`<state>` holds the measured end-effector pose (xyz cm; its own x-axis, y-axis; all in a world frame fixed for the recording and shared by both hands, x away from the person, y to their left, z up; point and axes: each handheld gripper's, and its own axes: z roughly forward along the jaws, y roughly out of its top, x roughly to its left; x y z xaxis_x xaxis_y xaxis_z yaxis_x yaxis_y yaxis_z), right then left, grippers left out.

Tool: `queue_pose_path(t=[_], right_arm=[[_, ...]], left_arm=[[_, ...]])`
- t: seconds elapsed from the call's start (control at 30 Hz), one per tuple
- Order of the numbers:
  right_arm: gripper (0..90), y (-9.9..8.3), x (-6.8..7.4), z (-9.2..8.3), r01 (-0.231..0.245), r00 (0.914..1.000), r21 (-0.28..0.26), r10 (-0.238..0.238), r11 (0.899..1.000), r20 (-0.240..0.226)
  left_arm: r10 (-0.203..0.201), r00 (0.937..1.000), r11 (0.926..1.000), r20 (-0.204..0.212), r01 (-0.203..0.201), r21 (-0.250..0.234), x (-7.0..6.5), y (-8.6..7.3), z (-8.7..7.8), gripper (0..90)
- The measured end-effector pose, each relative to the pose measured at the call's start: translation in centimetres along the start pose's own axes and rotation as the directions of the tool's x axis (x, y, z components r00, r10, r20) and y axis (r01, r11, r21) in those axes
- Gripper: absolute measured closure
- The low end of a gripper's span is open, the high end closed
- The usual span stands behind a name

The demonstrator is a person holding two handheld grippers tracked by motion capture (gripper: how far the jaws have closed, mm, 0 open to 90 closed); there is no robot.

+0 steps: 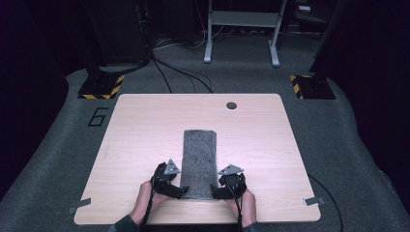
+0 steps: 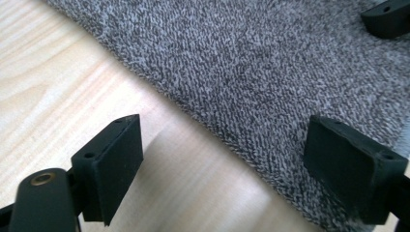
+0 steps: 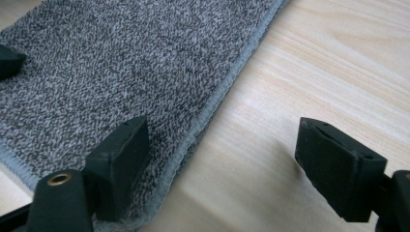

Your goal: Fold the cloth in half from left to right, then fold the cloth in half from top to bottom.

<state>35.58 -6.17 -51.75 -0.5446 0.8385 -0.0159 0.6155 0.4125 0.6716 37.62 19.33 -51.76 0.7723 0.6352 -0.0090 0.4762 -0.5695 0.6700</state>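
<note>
Pale wooden table point(image 1: 145, 145) down on a grey carpeted floor point(image 1: 48, 159), and both hands sit at the near edge. Left gripper point(image 1: 183, 192) is at the near left corner of the grey towel point(image 1: 199, 162), its jaws spread wide, one over bare wood and the other over the cloth, nothing pinched. Right gripper point(image 1: 213, 193) mirrors it at the near right corner, jaws wide apart and straddling the stitched hem, one above the towel, one above the wood. That towel lies folded into a long strip in the middle of the table, running from the near edge away toward a dark round hole point(image 1: 231, 105) at the far side.
</note>
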Motion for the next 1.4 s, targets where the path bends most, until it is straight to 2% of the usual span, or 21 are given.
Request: queue_pose_path(t=[0.13, 0.17, 0.2, 0.27, 0.33, 0.37, 0.4, 0.43, 0.5, 0.53, 0.6, 0.67, 0.77, 0.93, 0.97, 1.03, 1.17, 1.2, 1.27, 1.3, 1.4], right_arm=[[18.3, 0.4, -0.5, -0.3, -0.014, 0.9996, -0.013, 0.014, 1.0, -0.025], [18.3, 1.2, -1.1, -0.4, -0.015, 0.9996, -0.021, 0.014, 1.0, -0.022], [18.3, 1.2, -1.1, -0.4, -0.015, 0.9996, -0.021, 0.014, 1.0, -0.022], [18.0, 2.8, -2.3, -0.2, -0.031, 0.9989, -0.038, 0.03, 0.999, -0.036], [17.8, 3.5, -3.0, 0.2, -0.033, 0.9984, -0.046, 0.03, 0.998, -0.047], [17.6, 5.0, -4.1, 1.1, -0.03, 0.9991, -0.04, 0.028, 0.999, -0.031], [17.6, 5.0, -4.1, 1.1, -0.03, 0.9991, -0.04, 0.028, 0.999, -0.031], [17.6, 6.1, -5.1, 2.1, -0.034, 0.9989, -0.029, 0.033, 0.999, -0.035], [17.4, 6.9, -5.9, 2.8, -0.052, 0.9975, -0.024, 0.051, 0.998, -0.048], [17.4, 6.9, -5.9, 2.8, -0.052, 0.9975, -0.024, 0.051, 0.998, -0.048], [17.6, 8.5, -7.3, 4.3, -0.075, 0.9954, -0.012, 0.074, 0.997, -0.061], [17.7, 9.5, -7.9, 5.0, -0.093, 0.993, -0.005, 0.092, 0.996, -0.074], [18.1, 10.8, -8.3, 6.1, -0.084, 0.9937, 0.004, 0.085, 0.996, -0.073], [19.8, 12.1, -8.9, 7.7, -0.09, 0.9933, 0.029, 0.092, 0.996, -0.07], [23.9, 12.6, -9.2, 8.5, -0.099, 0.992, 0.027, 0.1, 0.995, -0.076], [25.0, 12.9, -9.4, 8.9, -0.103, 0.991, 0.033, 0.106, 0.994, -0.082], [30.3, 13.7, -10.2, 10.4, -0.138, 0.9852, 0.03, 0.14, 0.99, -0.099], [32.8, 14.1, -10.3, 11.0, -0.137, 0.9872, 0.047, 0.14, 0.989, -0.076], [33.7, 14.2, -10.5, 11.4, -0.142, 0.9861, 0.048, 0.145, 0.989, -0.081], [38.7, 14.5, -10.5, 11.8, -0.145, 0.987, 0.044, 0.148, 0.988, -0.063], [43.4, 14.5, -10.6, 12.0, -0.153, 0.9856, 0.045, 0.156, 0.987, -0.065]], left_arm=[[-0.024, 0.9997, 0.9996, -0.004, 0.024, -0.017, 1.1, 0.5, -0.4, 10.8], [-0.04, 0.9992, 0.9989, -0.011, 0.039, -0.026, 2.4, 1.2, -0.5, 10.2], [-0.04, 0.9992, 0.9989, -0.011, 0.039, -0.026, 2.4, 1.2, -0.5, 10.1], [-0.082, 0.9964, 0.996, -0.025, 0.081, -0.039, 4.4, 2.5, -0.2, 9.4], [-0.082, 0.9959, 0.9962, -0.037, 0.081, -0.031, 5.1, 2.9, 0.1, 9.3], [-0.1, 0.9946, 0.9947, -0.026, 0.1, -0.024, 6.0, 3.5, 0.3, 8.3], [-0.11, 0.9936, 0.9936, -0.023, 0.11, -0.029, 6.5, 3.8, 0.5, 8.3], [-0.125, 0.9915, 0.9919, -0.035, 0.124, -0.027, 7.2, 4.3, 1.0, 8.2], [-0.134, 0.9899, 0.9909, -0.044, 0.134, -0.011, 8.8, 5.4, 1.7, 8.7], [-0.134, 0.9899, 0.9909, -0.044, 0.134, -0.011, 8.8, 5.4, 1.7, 8.7], [-0.175, 0.9831, 0.9844, -0.052, 0.174, -0.023, 10.7, 6.5, 2.8, 10.0], [-0.18, 0.982, 0.9836, -0.057, 0.18, -0.02, 11.2, 6.8, 3.1, 11.1], [-0.208, 0.9754, 0.9781, -0.074, 0.207, -0.021, 13.0, 7.9, 4.3, 13.5], [-0.226, 0.9692, 0.974, -0.097, 0.226, -0.016, 14.1, 8.7, 5.3, 15.4], [-0.242, 0.9664, 0.9703, -0.088, 0.24, -0.026, 14.6, 8.9, 5.8, 17.1], [-0.237, 0.968, 0.9713, -0.081, 0.236, -0.031, 14.9, 8.9, 5.9, 26.0], [-0.266, 0.9628, 0.964, -0.049, 0.265, -0.028, 15.6, 9.2, 6.5, 28.6], [-0.262, 0.9631, 0.9647, -0.062, 0.259, -0.047, 15.7, 9.3, 6.5, 31.9], [-0.257, 0.9645, 0.9659, -0.061, 0.254, -0.051, 15.8, 9.4, 6.5, 33.4], [-0.247, 0.9662, 0.9688, -0.075, 0.244, -0.041, 15.8, 9.4, 6.6, 38.6], [-0.228, 0.9687, 0.9737, -0.099, 0.227, -0.016, 15.5, 9.5, 6.9, 43.2]])
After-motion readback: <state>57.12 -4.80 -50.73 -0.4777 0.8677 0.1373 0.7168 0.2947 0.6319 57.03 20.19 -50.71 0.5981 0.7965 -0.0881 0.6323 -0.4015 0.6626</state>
